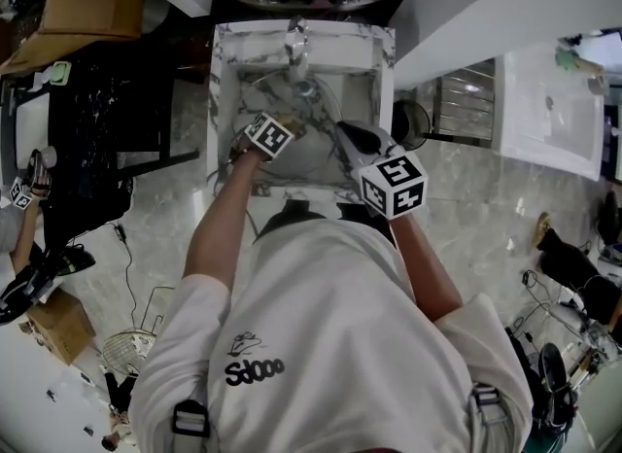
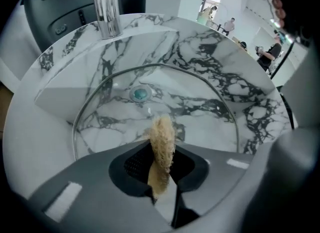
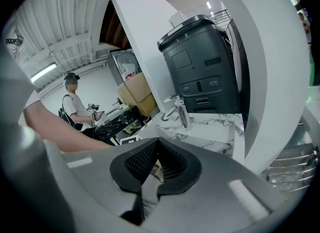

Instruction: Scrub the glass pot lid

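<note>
The left gripper (image 2: 161, 163) sits low inside the marble sink (image 2: 215, 47). In the left gripper view the sink's walls close round it on every side. The back rim curves across the top of the frame. The glass pot lid (image 2: 200, 127) fills most of the basin's middle. Its metal rim arches from centre left, up and over to centre right, close to the side walls, so little bare basin shows around it. The faucet (image 2: 106, 7) rises at upper left, well apart from the jaws.

The right gripper (image 3: 156, 144) reaches in at the sink's right edge in the head view, near the left one. The left jaws are clamped on a tan loofah scrubber (image 2: 162, 132), which sticks out past their tips toward the lid; whether it touches the glass is unclear. The right jaws are pressed together at the tips, leaving a thin slit lower down; what lies in it cannot be made out.
</note>
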`<action>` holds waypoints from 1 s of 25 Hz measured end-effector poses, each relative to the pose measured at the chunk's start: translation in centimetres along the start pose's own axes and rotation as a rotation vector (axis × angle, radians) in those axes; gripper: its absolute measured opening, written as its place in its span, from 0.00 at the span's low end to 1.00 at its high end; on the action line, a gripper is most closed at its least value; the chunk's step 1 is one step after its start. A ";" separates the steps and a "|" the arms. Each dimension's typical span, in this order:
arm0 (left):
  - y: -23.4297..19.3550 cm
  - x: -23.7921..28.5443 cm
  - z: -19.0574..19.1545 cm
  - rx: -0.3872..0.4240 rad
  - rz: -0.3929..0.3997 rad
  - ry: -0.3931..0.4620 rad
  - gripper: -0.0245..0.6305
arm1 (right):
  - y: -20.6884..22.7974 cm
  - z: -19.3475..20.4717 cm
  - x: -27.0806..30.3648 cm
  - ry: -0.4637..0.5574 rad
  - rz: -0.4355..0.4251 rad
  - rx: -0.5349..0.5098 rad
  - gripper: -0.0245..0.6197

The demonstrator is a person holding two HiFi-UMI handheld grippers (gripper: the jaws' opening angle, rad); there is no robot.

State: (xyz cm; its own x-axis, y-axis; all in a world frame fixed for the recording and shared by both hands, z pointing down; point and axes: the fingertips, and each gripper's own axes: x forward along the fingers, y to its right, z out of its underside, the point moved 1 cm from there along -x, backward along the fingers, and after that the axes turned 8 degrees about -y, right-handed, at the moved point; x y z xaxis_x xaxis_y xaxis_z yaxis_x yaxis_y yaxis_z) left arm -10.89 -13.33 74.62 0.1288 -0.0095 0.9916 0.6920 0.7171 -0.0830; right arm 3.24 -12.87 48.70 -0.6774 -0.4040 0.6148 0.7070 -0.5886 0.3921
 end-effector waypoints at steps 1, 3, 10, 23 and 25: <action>-0.6 0.2 -0.2 -0.015 -0.018 0.006 0.13 | 0.2 0.1 -0.2 0.000 0.008 0.006 0.04; -1.9 0.4 -0.7 -0.029 -0.053 0.021 0.13 | 0.7 0.1 -0.4 0.000 0.024 0.015 0.04; -4.3 0.6 -3.9 -0.124 -0.110 0.111 0.14 | 2.0 0.7 -1.8 -0.032 0.060 0.030 0.04; 2.3 1.1 -8.3 0.092 -0.031 0.185 0.14 | 5.0 2.9 -2.5 -0.083 0.093 0.035 0.04; 4.0 1.2 -7.7 0.223 -0.022 0.159 0.14 | 4.9 2.9 -2.3 -0.087 0.084 0.031 0.04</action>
State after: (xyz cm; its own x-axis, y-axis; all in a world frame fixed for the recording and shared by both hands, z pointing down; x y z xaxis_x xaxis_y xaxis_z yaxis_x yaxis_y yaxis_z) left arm -2.46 -15.81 74.73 0.2374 -0.1233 0.9636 0.5244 0.8512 -0.0202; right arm 8.87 -12.74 51.19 -0.5964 -0.3882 0.7026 0.7673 -0.5326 0.3570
